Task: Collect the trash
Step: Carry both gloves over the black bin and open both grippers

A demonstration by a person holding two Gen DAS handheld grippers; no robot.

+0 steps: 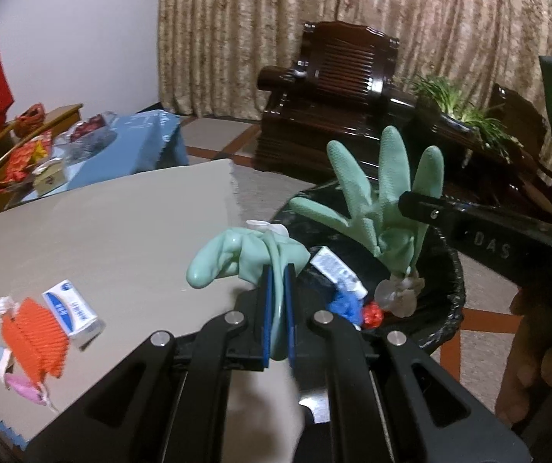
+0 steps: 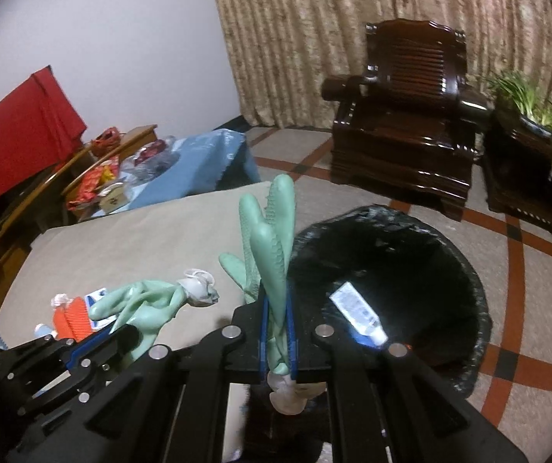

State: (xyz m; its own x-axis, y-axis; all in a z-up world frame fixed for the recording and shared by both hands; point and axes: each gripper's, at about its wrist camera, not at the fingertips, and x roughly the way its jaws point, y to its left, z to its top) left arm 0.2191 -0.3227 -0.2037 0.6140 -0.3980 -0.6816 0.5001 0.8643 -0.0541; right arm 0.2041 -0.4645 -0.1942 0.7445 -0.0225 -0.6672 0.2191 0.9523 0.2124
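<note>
- My left gripper (image 1: 278, 289) has its fingers clamped on a crumpled green rubber glove (image 1: 237, 256), which bunches up past the blue pads and hangs at the edge of the tabletop (image 1: 102, 227), beside the bin.
- My right gripper (image 2: 278, 320) has its fingers closed on a second green rubber glove (image 2: 270, 231); its glove fingers stand upright, and a pale cuff end droops below the pads.
- In the left wrist view that second glove is right over the black-lined trash bin (image 1: 446, 270), held by the right gripper from the right side.
- Inside the bin lie a white tube (image 2: 357, 312), something blue (image 1: 343, 306) and a small red bit (image 1: 372, 314).
- On the tabletop, well apart from the bin, sit an orange ridged item (image 1: 33, 337), a white and blue box (image 1: 73, 308) touching it, and small pink and pale blue pieces that I cannot identify.
- Beyond are a dark wooden armchair (image 2: 403, 123), a potted plant (image 2: 534, 108), and a patterned curtain (image 2: 353, 19).
</note>
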